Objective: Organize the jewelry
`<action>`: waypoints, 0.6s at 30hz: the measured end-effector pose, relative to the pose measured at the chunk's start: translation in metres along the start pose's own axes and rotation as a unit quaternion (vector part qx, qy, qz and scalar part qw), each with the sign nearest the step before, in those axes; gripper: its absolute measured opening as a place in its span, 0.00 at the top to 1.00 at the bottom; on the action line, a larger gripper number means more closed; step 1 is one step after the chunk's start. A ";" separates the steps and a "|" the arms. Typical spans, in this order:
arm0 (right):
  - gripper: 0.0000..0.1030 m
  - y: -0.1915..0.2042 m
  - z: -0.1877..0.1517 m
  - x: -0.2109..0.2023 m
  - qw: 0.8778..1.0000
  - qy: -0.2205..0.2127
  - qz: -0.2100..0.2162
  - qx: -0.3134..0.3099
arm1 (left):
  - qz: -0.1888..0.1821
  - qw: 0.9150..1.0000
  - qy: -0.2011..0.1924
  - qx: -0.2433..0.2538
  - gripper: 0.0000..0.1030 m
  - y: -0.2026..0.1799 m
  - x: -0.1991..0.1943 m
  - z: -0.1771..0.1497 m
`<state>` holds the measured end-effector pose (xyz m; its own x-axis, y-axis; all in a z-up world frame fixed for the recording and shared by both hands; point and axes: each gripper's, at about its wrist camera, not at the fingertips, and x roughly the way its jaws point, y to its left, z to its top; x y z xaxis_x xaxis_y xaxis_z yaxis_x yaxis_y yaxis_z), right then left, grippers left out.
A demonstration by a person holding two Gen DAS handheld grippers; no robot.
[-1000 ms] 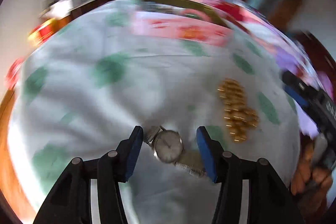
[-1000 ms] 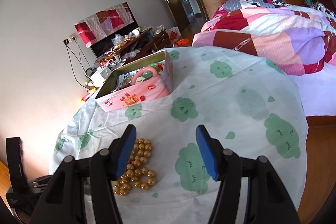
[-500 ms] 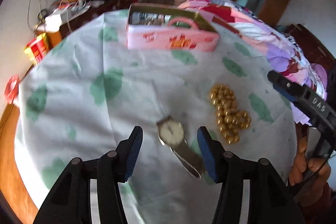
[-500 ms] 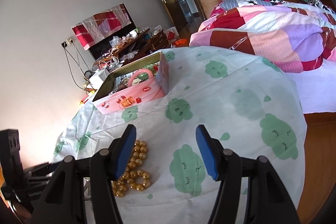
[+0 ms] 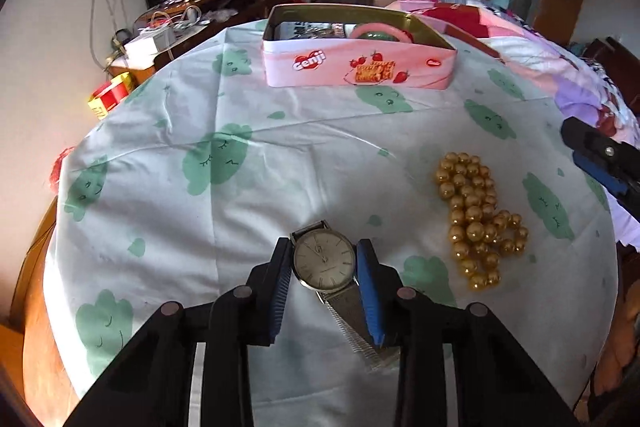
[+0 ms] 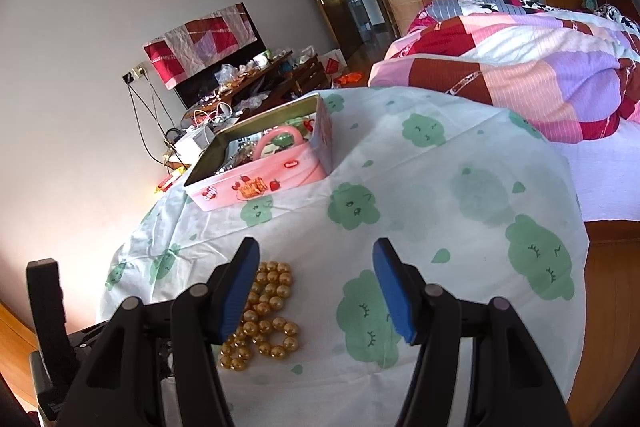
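Observation:
A silver watch (image 5: 324, 259) with a mesh strap lies on the cloud-print cloth (image 5: 240, 211), near the front edge. My left gripper (image 5: 325, 246) is closing on it, the blue pads touching both sides of the watch case. A heap of gold beads (image 5: 476, 219) rests to the right of the watch. In the right wrist view those beads (image 6: 264, 319) lie just left of my right gripper (image 6: 316, 251), which hangs open over bare cloth with nothing between its fingers. An open pink tin (image 5: 356, 67) holding a pink bangle and other pieces stands at the far side.
The round table's cloth drops off at its rim (image 6: 576, 267) on the right, with a bed and patchwork quilt (image 6: 520, 79) beyond. A cluttered sideboard (image 5: 192, 15) stands by the wall behind the tin (image 6: 260, 183). Wooden floor shows below the table on both sides.
The left gripper's jaws have narrowed from wide apart to touching the watch case, and its view has tilted up and steadied. The right gripper has stayed put and open.

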<state>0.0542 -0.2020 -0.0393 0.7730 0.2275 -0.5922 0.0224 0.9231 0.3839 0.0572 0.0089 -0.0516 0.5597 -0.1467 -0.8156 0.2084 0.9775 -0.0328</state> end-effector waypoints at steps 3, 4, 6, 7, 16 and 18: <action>0.39 0.002 -0.001 0.003 1.000 0.006 0.000 -0.002 | -0.016 1.000 -0.020 0.004 0.68 0.006 0.001 -0.004; 0.39 0.003 -0.002 0.004 1.000 0.007 0.000 -0.004 | -0.024 0.999 -0.026 0.003 0.68 0.009 0.001 -0.006; 0.39 0.004 -0.003 0.005 1.000 0.009 0.000 -0.009 | -0.043 0.999 -0.032 -0.010 0.68 0.012 0.002 -0.009; 0.39 0.006 -0.004 0.005 1.000 0.012 0.000 -0.013 | -0.049 0.998 -0.037 -0.015 0.68 0.014 0.001 -0.008; 0.39 0.016 -0.012 0.016 0.998 0.045 0.005 -0.035 | -0.049 0.993 -0.106 -0.031 0.68 0.029 -0.031 0.008; 0.39 0.026 -0.015 0.023 0.997 0.062 0.013 -0.052 | -0.047 0.992 -0.114 -0.036 0.68 0.034 -0.034 0.011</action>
<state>0.0628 -0.1685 -0.0536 0.6879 0.2831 -0.6683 -0.0687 0.9420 0.3284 0.0541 0.0453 -0.0191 0.7087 -0.2611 -0.6554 0.2159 0.9647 -0.1508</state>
